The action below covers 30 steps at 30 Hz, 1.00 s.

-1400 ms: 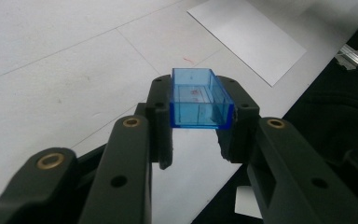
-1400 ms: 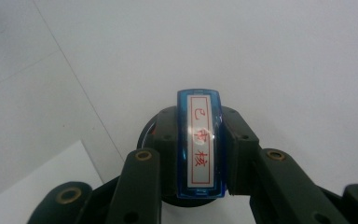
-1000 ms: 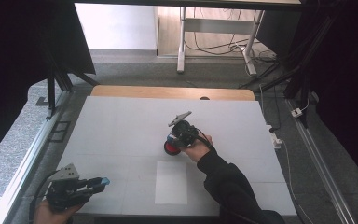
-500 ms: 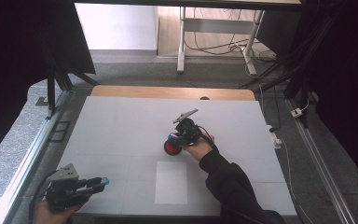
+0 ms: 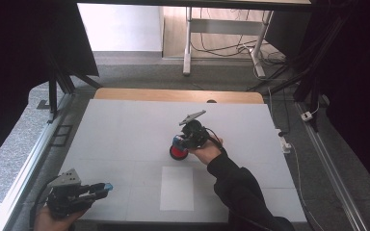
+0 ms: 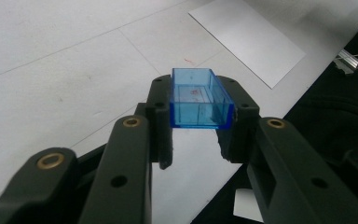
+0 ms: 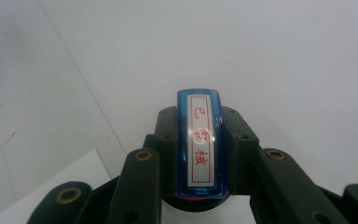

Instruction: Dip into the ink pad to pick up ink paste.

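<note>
**Stamp and Cap Held Apart in Separate Grippers**

The right gripper (image 5: 182,144) is positioned near the centre of the white table (image 5: 125,130), just beyond the far edge of a sheet of white paper (image 5: 177,188). Its jaws are closed on a blue stamp (image 7: 200,142). In the right gripper view the stamp sits lengthwise between the jaws, and its white label with red characters faces the camera. In the high view a red base (image 5: 177,152) appears at the gripper's tip, at or just above the table surface; contact cannot be confirmed.

The left gripper (image 5: 103,187) is at the near left corner of the table, well apart from the right gripper. Its jaws are clamped on a clear blue cap (image 6: 199,99), a rectangular shell held level between the jaw tips, with its open side toward the camera. The paper lies between the two grippers, nearer the right one.
</note>
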Each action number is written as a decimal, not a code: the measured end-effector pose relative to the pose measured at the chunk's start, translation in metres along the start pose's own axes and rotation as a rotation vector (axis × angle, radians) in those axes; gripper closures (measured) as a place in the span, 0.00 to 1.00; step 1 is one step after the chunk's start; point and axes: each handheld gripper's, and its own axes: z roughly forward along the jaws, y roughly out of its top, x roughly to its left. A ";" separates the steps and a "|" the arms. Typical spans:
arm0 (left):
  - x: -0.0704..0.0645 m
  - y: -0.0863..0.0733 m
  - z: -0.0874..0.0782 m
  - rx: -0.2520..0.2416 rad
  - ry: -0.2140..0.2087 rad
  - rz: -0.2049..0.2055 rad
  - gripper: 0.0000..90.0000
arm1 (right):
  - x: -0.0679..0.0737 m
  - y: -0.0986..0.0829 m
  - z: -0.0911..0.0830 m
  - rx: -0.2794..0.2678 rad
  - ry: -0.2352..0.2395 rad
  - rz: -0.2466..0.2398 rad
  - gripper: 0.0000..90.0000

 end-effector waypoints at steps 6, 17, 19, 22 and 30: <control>0.000 0.000 0.000 -0.002 -0.001 -0.003 0.76 | 0.002 -0.002 0.005 0.020 0.005 -0.010 0.79; 0.001 -0.001 -0.001 -0.005 -0.003 -0.007 0.76 | 0.005 -0.004 0.014 0.049 0.006 -0.026 0.79; 0.001 -0.001 -0.001 -0.005 -0.004 -0.011 0.76 | 0.006 -0.004 0.014 0.052 0.003 -0.026 0.79; 0.001 -0.001 -0.001 -0.004 -0.004 -0.012 0.76 | 0.013 -0.003 0.015 0.064 -0.031 -0.059 0.79; 0.001 -0.001 -0.001 -0.004 -0.003 -0.009 0.76 | 0.019 -0.002 0.016 0.073 -0.069 -0.088 0.79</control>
